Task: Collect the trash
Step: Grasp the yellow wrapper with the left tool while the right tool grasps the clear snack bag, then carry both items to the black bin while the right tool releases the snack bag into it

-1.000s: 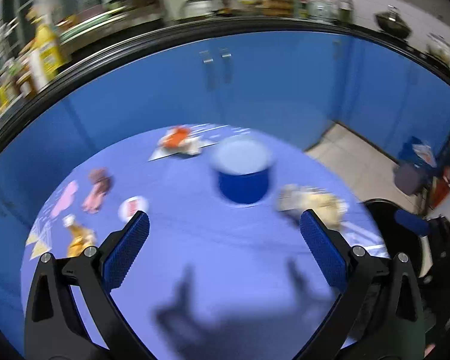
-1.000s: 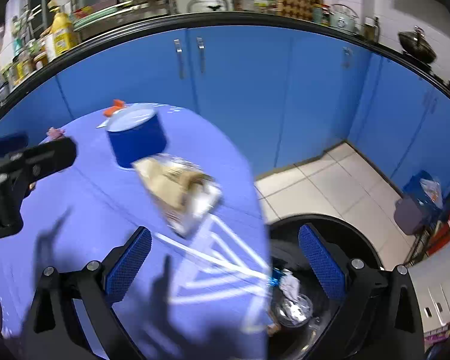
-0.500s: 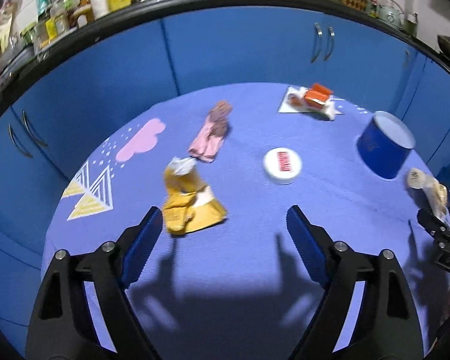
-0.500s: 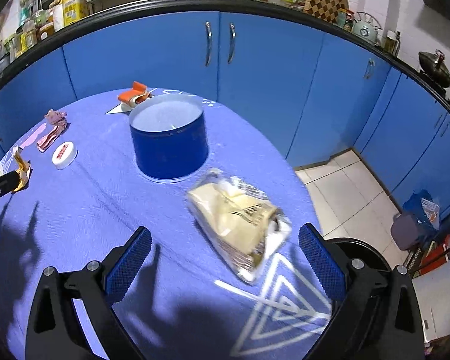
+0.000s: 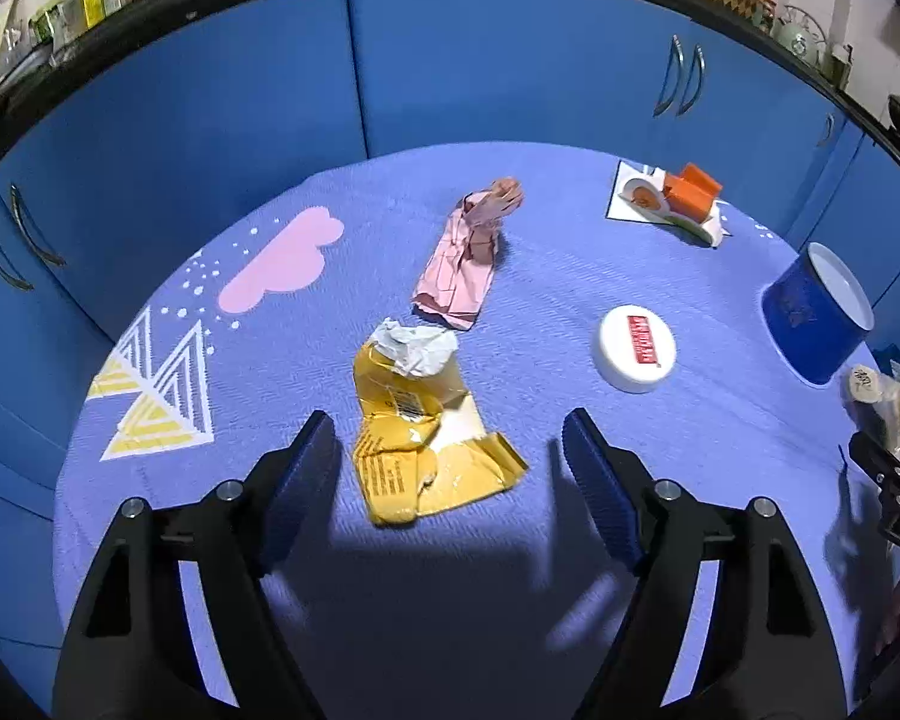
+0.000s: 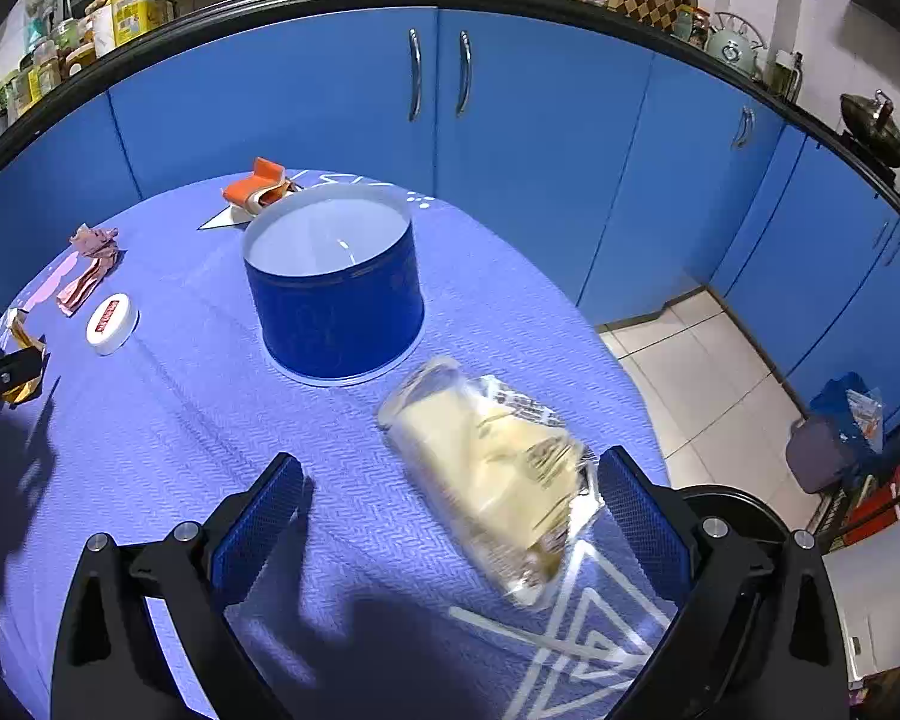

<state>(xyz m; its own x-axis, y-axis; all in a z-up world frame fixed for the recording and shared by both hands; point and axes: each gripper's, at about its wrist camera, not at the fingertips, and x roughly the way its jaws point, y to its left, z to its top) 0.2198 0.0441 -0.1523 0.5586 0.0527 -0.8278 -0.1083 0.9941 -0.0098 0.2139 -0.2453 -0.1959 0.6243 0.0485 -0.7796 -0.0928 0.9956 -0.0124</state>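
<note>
A crumpled yellow wrapper [image 5: 417,429] lies on the blue tablecloth [image 5: 330,600], between the fingers of my open left gripper [image 5: 450,468]. A crumpled pink wrapper [image 5: 465,258] lies behind it. A clear plastic bag with pale contents [image 6: 498,474] lies near the table's right edge, between the fingers of my open right gripper [image 6: 444,510]. Both grippers are empty. The yellow wrapper [image 6: 21,354] and pink wrapper [image 6: 87,267] show at far left in the right wrist view.
A blue round tin [image 6: 333,288] stands mid-table, with a white lid [image 5: 636,348] and an orange tape dispenser [image 5: 678,198] nearby. A black trash bin [image 6: 738,510] stands on the floor past the table's right edge. Blue cabinets [image 6: 510,120] stand behind.
My left gripper swung left from the tin and plastic bag to the yellow wrapper and closed in on it. My right gripper moved nearer, so the plastic bag now lies between its fingers.
</note>
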